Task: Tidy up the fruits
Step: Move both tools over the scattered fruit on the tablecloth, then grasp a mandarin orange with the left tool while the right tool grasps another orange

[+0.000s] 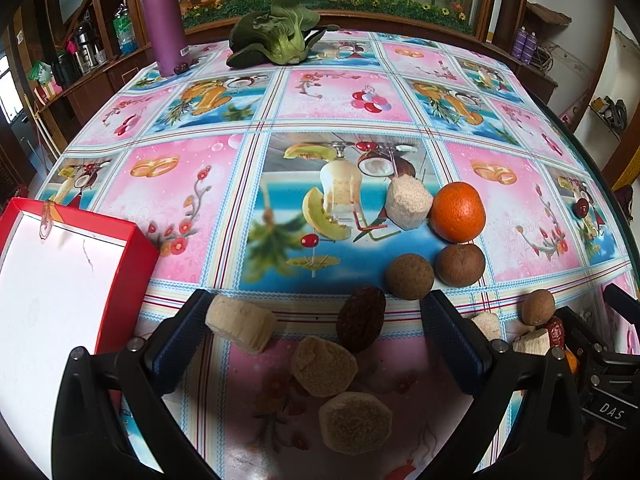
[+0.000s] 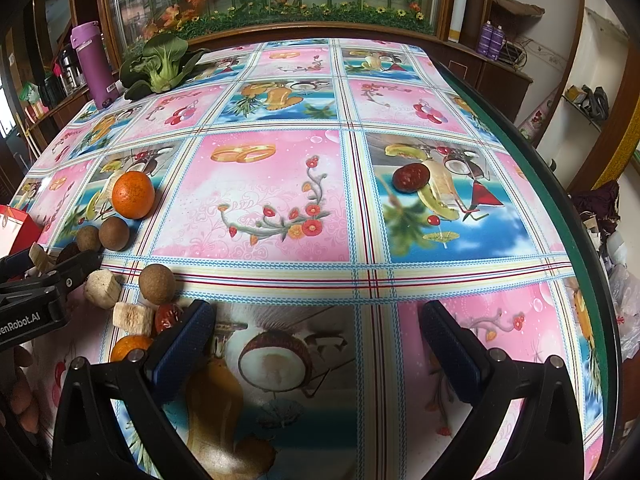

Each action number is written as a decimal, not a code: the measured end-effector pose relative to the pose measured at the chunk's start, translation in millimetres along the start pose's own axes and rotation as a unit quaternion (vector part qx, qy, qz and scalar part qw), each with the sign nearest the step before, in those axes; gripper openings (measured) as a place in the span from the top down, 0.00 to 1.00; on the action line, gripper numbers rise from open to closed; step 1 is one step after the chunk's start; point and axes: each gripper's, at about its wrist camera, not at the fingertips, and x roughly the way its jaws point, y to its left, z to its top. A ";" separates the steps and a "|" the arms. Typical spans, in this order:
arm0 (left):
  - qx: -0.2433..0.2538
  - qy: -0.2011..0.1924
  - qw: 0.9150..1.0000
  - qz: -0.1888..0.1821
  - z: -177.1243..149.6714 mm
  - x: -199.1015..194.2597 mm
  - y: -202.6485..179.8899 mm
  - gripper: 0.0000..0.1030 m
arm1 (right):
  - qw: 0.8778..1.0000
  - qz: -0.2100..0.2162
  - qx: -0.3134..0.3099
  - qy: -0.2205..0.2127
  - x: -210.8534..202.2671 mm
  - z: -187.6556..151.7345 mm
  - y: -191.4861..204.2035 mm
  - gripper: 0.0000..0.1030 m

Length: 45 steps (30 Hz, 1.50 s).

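Note:
My left gripper (image 1: pixel 319 305) is open, low over the table. Between its fingers lie a pale chunk (image 1: pixel 241 329) close beside the left pad, a dark dried date (image 1: pixel 361 318) and two tan chunks (image 1: pixel 324 366). Beyond sit an orange (image 1: pixel 458 212), a white chunk (image 1: pixel 408 202) and two brown round fruits (image 1: pixel 410 276). The red tray (image 1: pixel 132 264) with a white floor lies at the left. My right gripper (image 2: pixel 316 313) is open over bare tablecloth, with nothing between its fingers. To its left are a brown fruit (image 2: pixel 157 278), a pale chunk (image 2: pixel 132 318), a red date (image 2: pixel 168 316) and a small orange (image 2: pixel 130 347).
A lone red date (image 2: pixel 408 177) lies far right on the cloth. A purple bottle (image 1: pixel 165 20) and a leafy green vegetable (image 1: pixel 276 34) stand at the table's far edge. The table's green rim (image 2: pixel 552 184) curves along the right. The left gripper's body (image 2: pixel 40 292) shows beside the fruit pile.

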 end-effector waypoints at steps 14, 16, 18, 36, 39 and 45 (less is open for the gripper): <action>-0.002 -0.063 0.998 0.027 -9.0 -59.9 10.4 0.00 | 0.995 0.062 0.024 -0.075 -67.6 -6.4 -11.9 0.01; -0.002 -0.079 0.996 0.029 -9.8 -73.1 11.6 0.00 | 0.994 0.064 0.019 -0.088 -79.7 -7.7 -10.9 0.01; -0.002 -0.093 0.995 0.033 -11.0 -85.4 12.4 0.00 | 0.993 0.062 0.015 -0.097 -89.4 -8.6 -9.1 0.01; -0.010 -0.147 0.989 0.029 -31.0 -140.0 18.5 0.00 | 0.991 0.055 -0.010 -0.123 -121.7 -26.7 -18.9 0.00; -0.004 -0.143 0.989 0.029 -31.8 -138.9 21.2 0.00 | 0.992 0.058 -0.008 -0.115 -117.5 -29.8 -25.6 0.00; 0.004 -0.129 0.991 0.038 -34.0 -128.1 31.4 0.00 | 0.990 0.102 -0.024 -0.090 -102.9 -30.1 -12.8 0.01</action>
